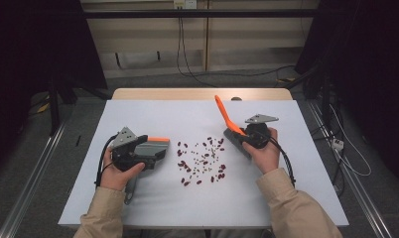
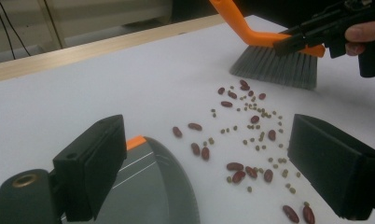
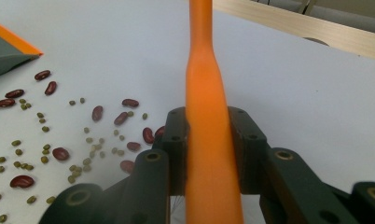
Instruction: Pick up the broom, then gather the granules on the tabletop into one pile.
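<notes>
Red kidney beans and small green beans [image 1: 202,158] lie scattered mid-table, also seen as beans [image 2: 251,135] and beans [image 3: 59,140]. A brush with an orange handle [image 1: 226,117] and grey bristles [image 2: 274,67] stands at their right edge, bristles on the table. My right gripper [image 1: 240,135] is shut on the handle [image 3: 206,116], and that gripper [image 3: 209,135] has both jaws pressed against it. Left of the beans lies a grey dustpan [image 1: 155,147] with an orange lip. My left gripper [image 2: 209,156] is over the dustpan [image 2: 153,186], jaws wide apart and nothing between them.
The white tabletop [image 1: 153,111] has free room at the back and along the front. A wooden edge [image 1: 202,93] runs along its far side. The dustpan's handle [image 1: 130,191] points toward the front edge. Cables hang beyond the table.
</notes>
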`<act>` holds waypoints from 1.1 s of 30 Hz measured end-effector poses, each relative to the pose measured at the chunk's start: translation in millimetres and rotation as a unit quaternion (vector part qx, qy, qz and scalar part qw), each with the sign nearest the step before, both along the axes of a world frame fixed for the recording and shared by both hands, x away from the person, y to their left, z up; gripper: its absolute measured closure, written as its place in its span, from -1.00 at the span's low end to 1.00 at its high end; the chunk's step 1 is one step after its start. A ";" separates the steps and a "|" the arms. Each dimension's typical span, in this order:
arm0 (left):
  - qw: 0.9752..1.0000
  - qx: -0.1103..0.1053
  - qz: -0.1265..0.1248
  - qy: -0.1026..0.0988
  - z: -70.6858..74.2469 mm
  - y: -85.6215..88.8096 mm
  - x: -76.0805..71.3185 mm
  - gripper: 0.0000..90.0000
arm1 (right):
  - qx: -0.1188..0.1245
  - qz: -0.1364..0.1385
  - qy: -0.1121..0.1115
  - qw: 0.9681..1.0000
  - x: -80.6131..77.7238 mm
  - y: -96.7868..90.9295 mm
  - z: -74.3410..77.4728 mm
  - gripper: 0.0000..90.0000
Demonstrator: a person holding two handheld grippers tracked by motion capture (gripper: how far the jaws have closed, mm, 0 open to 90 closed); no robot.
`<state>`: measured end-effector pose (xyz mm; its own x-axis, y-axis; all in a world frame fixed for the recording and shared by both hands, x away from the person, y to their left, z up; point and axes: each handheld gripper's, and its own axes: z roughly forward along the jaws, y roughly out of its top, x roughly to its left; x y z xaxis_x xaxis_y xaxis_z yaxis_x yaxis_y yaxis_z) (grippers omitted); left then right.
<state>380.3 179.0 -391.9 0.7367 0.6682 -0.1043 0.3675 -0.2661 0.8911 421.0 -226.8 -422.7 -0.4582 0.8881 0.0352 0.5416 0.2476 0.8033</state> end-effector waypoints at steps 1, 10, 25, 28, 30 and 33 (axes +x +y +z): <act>1.000 -0.001 -0.001 -0.001 -0.8 1.2 -0.7 -0.74 | 0.002 -0.003 -0.001 1.000 0.4 -1.5 0.1 0.58; 1.000 -0.006 0.005 0.002 -5.1 12.1 -1.6 -0.78 | -0.006 -0.018 -0.047 0.999 9.4 -1.5 5.3 0.58; 1.000 -0.009 0.006 0.003 -7.8 17.5 -1.9 -0.81 | -0.023 0.006 -0.058 0.998 18.3 13.9 2.6 0.58; 1.000 -0.010 0.006 0.004 -8.0 17.3 -2.2 -0.81 | -0.025 0.006 -0.064 0.998 19.0 13.8 2.5 0.58; 1.000 -0.009 0.006 0.006 -8.2 18.0 -2.5 -0.82 | -0.029 0.005 -0.068 0.997 20.3 13.5 2.8 0.58; 1.000 -0.012 0.008 0.006 -8.4 18.7 -2.4 -0.82 | -0.034 0.006 -0.070 0.997 24.2 14.1 2.8 0.58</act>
<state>378.0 197.8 -400.4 0.7247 0.6768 -0.1294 0.3819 -0.2382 0.8930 445.2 -212.7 -419.8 -0.4642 0.8811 -0.0898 0.4219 0.3092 0.8523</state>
